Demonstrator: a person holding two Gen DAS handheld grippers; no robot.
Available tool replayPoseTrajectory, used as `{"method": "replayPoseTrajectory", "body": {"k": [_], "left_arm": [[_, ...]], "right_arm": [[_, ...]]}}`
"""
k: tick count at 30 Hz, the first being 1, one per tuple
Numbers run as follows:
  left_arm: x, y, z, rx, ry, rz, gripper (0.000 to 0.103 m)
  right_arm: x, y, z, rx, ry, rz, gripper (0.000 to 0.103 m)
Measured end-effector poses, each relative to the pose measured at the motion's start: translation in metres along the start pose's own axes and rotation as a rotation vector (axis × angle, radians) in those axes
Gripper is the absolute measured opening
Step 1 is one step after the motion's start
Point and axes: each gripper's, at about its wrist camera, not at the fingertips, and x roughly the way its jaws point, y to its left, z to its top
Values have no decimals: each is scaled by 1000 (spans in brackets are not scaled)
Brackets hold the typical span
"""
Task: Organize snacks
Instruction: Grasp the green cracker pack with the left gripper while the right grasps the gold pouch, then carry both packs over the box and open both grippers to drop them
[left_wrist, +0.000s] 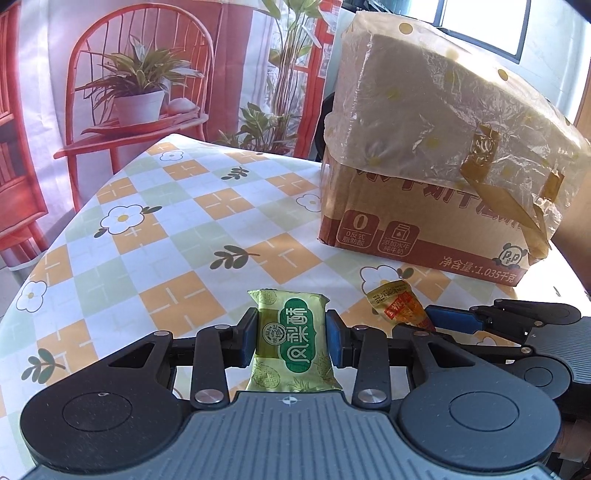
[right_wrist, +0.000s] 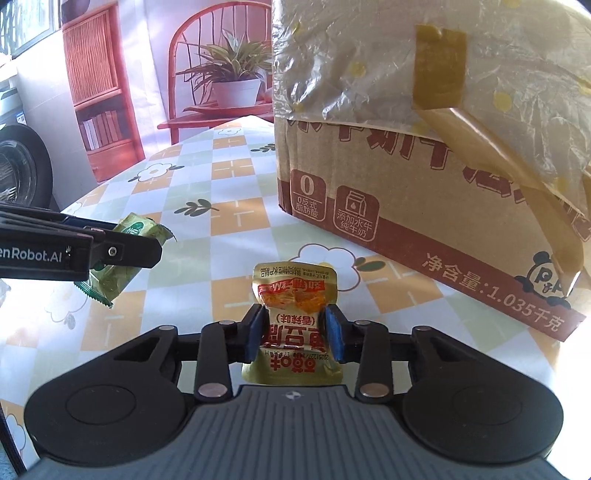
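Spreading across both views: bench (left_wrist: 155, 229) under a checked cloth of orange, green and white squares with flowers and leaves. Standing at its far right: cardboard carton (left_wrist: 424, 236) printed in red, draped on top with dotted clear plastic film (left_wrist: 424, 103) and crossed by brown tape (left_wrist: 480, 147). Hanging behind: printed backdrop (left_wrist: 140, 74) picturing a red chair and a potted plant. Showing only in the right wrist view: a wheel (right_wrist: 22, 166) at the left edge, plus a painted bookshelf on the backdrop.

Gripping a green pineapple-cake packet (left_wrist: 291, 339) across its middle: left claw (left_wrist: 291, 339), blue pads pressing both sides, packet lifted clear of the cloth. Seen side-on from the right wrist view, packet poking out beyond black fingers (right_wrist: 122, 251).

Clamping a gold and red snack pouch (right_wrist: 295, 317): right claw (right_wrist: 295, 332), pads pinching its waist. Appearing in the left wrist view only as a crumpled tip beside one blue pad.
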Motion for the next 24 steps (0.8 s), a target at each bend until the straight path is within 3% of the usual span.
{"method": "replayPoseTrajectory", "body": {"k": [5, 10, 24], "left_arm": [[-7, -2, 8, -13, -17, -19, 40], [-25, -12, 35, 0, -102, -45, 40], [-64, -64, 110, 99, -324, -117, 40]], "right_arm": [[-38, -6, 6, 14, -151, 19, 33], [-83, -11, 24, -36, -317, 11, 33], [-151, -33, 73, -8, -607, -9, 33]]}}
